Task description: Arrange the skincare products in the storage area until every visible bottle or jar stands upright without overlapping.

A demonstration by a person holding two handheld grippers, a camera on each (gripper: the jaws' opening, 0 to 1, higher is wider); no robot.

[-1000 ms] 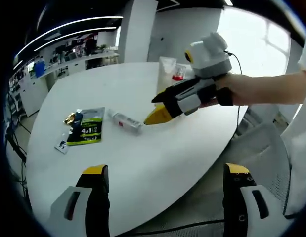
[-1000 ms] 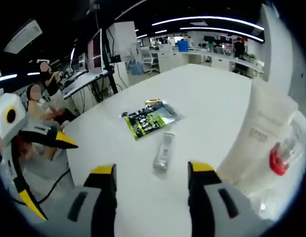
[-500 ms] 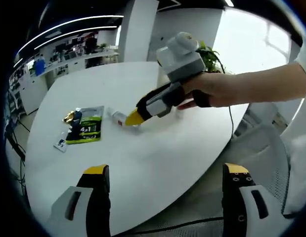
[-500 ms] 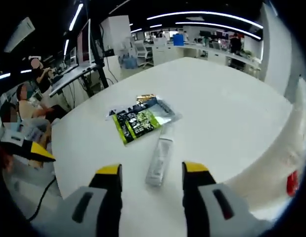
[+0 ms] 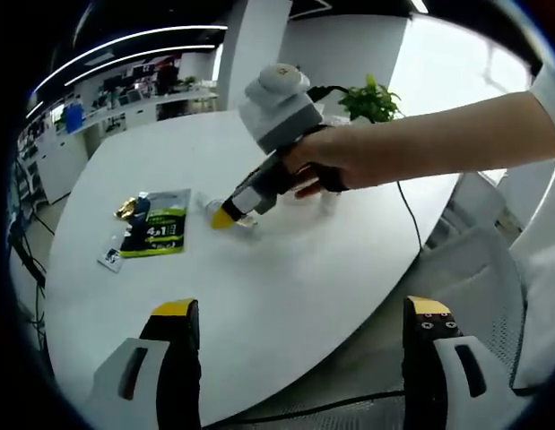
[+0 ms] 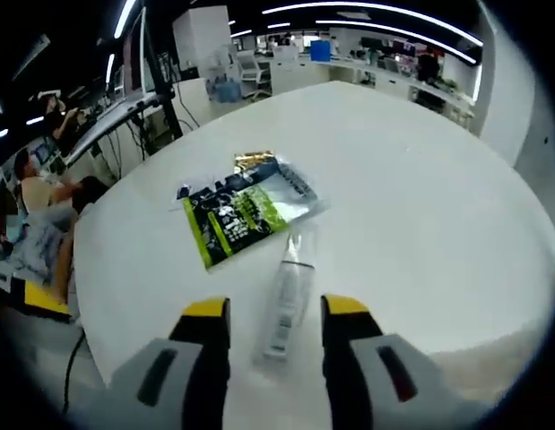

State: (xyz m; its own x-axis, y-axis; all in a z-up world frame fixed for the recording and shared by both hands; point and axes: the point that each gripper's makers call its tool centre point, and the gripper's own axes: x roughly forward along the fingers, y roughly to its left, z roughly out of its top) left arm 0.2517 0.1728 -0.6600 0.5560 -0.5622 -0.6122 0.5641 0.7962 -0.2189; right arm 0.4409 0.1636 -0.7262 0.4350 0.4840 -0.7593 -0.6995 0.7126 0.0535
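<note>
Skincare tube (image 6: 284,305) — a small clear one with a label — lies flat on its side on the white table (image 6: 420,179), right between the two yellow-tipped jaws of the right gripper (image 6: 273,312). The jaws are parted a little wider than the tube and flank it on both sides; whether they touch it cannot be told, and nothing is clamped yet. Just beyond the tube's far end lies a green and black sachet (image 6: 244,213), flat, with a small gold packet (image 6: 253,162) tucked at its far edge. Past these the tabletop runs bare and wide to its curved far rim, with open room to the right as well; the near-left edge of the table is close to the gripper.

From the left gripper view, the left gripper (image 5: 295,313) hangs low over the near rim of the table with its jaws spread wide, holding nothing. Bare surface stretches ahead of it to the tube (image 5: 225,211) — there the right gripper (image 5: 225,216), held in a person's hand (image 5: 317,166), comes down at a slant with its yellow tips at the tube, the sachet (image 5: 159,235) just to the left.
</note>
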